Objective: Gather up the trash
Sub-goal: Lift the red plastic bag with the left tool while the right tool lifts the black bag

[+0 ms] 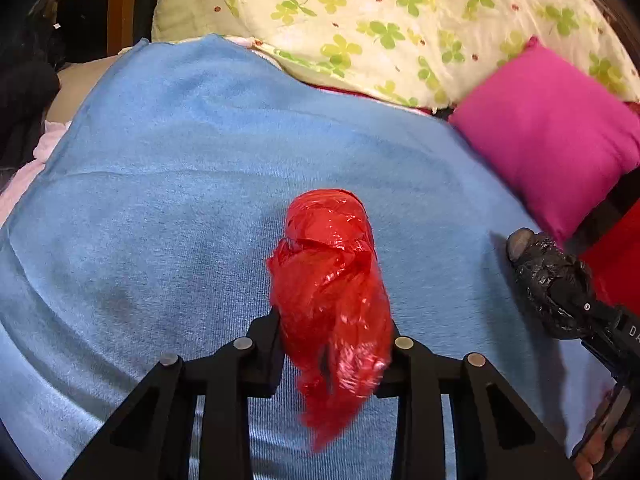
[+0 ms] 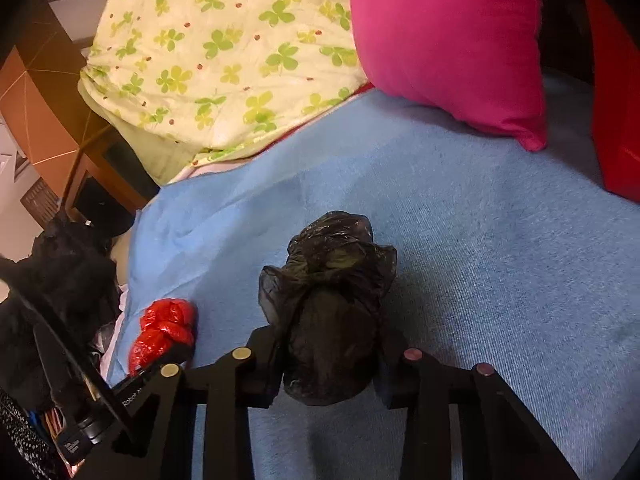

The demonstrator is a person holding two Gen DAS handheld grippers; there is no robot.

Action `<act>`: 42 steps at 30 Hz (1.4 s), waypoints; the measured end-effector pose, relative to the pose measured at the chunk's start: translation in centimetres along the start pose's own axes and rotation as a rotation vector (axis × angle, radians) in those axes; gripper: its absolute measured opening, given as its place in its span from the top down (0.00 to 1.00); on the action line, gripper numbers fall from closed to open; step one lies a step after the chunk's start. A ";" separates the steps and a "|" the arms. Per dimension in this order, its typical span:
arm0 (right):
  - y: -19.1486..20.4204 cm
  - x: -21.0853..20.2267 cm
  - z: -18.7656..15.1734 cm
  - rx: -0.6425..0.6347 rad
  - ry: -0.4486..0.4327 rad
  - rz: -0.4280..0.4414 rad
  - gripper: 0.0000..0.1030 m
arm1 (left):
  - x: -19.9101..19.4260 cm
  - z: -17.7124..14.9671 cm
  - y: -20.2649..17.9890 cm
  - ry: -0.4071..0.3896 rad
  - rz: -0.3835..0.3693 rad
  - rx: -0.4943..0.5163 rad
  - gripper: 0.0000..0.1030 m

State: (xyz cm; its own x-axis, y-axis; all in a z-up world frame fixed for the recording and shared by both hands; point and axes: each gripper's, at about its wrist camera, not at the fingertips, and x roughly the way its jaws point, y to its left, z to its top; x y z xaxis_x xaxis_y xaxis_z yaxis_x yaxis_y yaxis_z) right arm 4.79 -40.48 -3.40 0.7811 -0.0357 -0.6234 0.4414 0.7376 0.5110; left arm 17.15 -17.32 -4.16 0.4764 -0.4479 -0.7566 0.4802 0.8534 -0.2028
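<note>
Two grips: your left gripper (image 1: 334,334) is clamped on the red bag (image 1: 330,280); your right gripper (image 2: 328,344) is clamped on the black bag (image 2: 328,308).
Bags: both lie on the blue blanket (image 1: 180,200), side by side and apart, red to the left of black.
Edges: the blanket's left edge drops beside dark clutter (image 2: 60,280).
Open room: bare blanket stretches ahead of both bags.
Far side: your way ends at a pink pillow (image 1: 548,136) and clover quilt (image 1: 380,20).
Room: wooden furniture (image 2: 44,120) stands left.
</note>
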 end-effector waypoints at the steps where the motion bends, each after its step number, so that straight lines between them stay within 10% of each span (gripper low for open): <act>1: 0.4 -0.6 0.0 -0.008 -0.011 0.011 0.63 | -0.6 0.0 -0.1 -0.009 0.001 0.005 0.68; 17: 7.0 -12.5 -4.6 -0.139 -0.056 0.172 0.63 | -16.9 -8.0 -4.6 -0.187 0.051 0.045 0.68; 25: 4.5 -20.5 -10.1 -0.178 -0.104 0.160 0.63 | -21.3 -16.5 -6.8 -0.201 0.068 0.139 0.68; 42: 1.5 -32.2 -16.3 -0.278 -0.264 0.150 0.63 | -27.7 -21.3 -11.5 -0.268 0.155 0.208 0.68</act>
State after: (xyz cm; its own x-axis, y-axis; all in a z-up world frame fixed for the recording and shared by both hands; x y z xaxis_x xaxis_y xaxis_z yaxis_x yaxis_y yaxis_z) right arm -26.86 -27.23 7.80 0.9301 -0.0591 -0.3625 0.2061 0.9008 0.3822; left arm -17.28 -9.03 5.88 0.7181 -0.3947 -0.5731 0.5132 0.8566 0.0530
